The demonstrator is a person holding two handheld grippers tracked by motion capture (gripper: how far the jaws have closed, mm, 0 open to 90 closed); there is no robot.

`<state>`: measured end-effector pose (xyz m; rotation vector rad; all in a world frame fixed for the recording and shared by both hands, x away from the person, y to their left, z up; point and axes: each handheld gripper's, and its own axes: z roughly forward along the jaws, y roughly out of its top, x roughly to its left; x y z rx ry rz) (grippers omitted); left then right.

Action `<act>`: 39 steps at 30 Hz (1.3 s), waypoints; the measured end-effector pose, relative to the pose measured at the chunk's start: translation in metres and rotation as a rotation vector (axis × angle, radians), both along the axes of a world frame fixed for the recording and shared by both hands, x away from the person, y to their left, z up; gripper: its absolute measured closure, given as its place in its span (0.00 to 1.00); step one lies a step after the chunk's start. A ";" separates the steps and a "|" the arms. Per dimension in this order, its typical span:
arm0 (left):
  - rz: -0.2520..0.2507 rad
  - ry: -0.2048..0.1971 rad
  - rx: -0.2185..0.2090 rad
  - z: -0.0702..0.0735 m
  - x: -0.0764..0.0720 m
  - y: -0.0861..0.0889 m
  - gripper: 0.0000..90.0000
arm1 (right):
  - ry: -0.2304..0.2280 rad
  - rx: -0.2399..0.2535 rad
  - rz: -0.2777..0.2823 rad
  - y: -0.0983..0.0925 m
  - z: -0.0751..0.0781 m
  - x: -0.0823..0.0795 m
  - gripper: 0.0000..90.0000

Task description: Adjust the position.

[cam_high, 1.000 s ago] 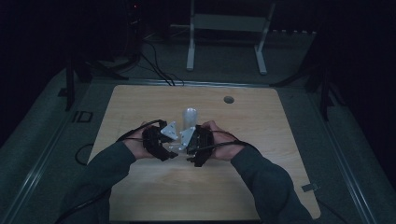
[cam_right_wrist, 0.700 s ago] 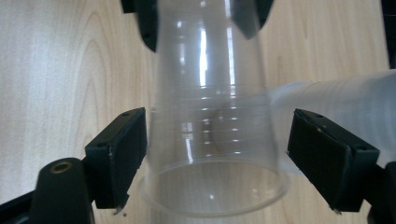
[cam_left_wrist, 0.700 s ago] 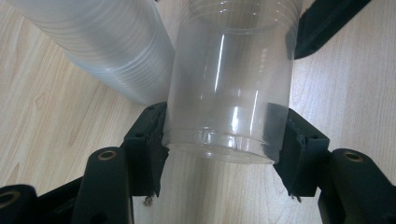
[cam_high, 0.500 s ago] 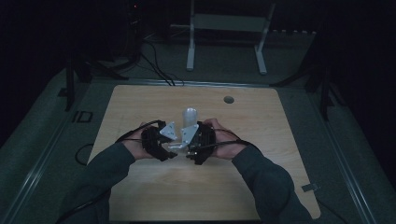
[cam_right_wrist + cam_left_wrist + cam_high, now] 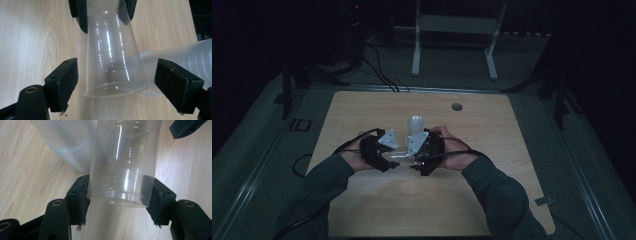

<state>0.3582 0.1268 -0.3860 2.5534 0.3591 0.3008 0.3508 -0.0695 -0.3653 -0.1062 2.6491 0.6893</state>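
Jaws of the left gripper clamp the base of a clear plastic cup, apparently steadying it, while the right gripper stands open around its rim without touching, its view revealing the ribbed stack of cups beside one jaw.

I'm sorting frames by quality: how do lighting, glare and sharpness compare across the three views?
High view: dim and underexposed, dark surroundings, the table muted, the cup between the grippers hard to make out. Left gripper view: bright and sharp, white glare streaks on the cup. Right gripper view: equally bright, streaky highlights on the cup, the cup stack slightly soft.
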 end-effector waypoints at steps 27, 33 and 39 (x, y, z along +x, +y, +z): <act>0.105 -0.058 -0.096 0.002 -0.009 0.025 0.46 | -0.011 0.106 -0.071 -0.014 0.015 0.006 0.22; 0.132 -0.069 -0.122 0.002 -0.011 0.030 0.46 | -0.016 0.116 -0.076 -0.015 0.016 0.006 0.22; 0.162 -0.077 -0.156 0.003 -0.012 0.037 0.46 | -0.012 0.131 -0.083 -0.018 0.016 0.007 0.22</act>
